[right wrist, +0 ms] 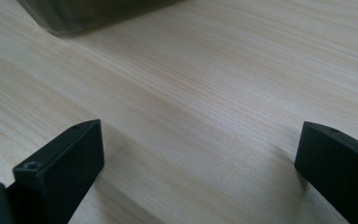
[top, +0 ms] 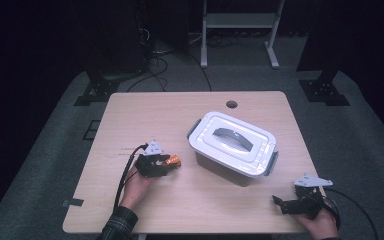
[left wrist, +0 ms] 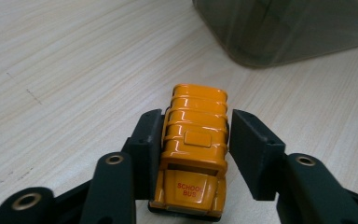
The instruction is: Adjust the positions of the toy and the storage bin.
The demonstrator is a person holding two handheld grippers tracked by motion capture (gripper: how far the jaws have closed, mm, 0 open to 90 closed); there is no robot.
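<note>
While the left gripper (left wrist: 193,140) sits low on the counter (top: 145,115), its two black fingers (left wrist: 144,149) are clamped on the flanks of a small orange toy school bus (left wrist: 195,149), one pad on each side, and the words SCHOOL BUS read clearly on the end that faces the camera. That bus rests on its wheels on the pale wood, lying along the line of the fingers, with its far end pointing toward the storage box (top: 232,147) just ahead. From above, the bus (top: 172,161) peeks out as an orange spot at the tip of the left gripper (top: 162,162), left of the middle of the counter and just beside the box, though not touching it. Over on the other side, the right gripper (right wrist: 198,158) rests near the front right corner of the counter, its fingers (right wrist: 67,158) spread wide apart with bare wood between them and nothing grasped. Seen from above, the right gripper (top: 287,205) points left, in front of the box and apart from it. That box stands right of centre, a grey translucent tub with a white clip-on lid (top: 240,150) shut on top and a grey handle (top: 232,137) lying flat across it.
</note>
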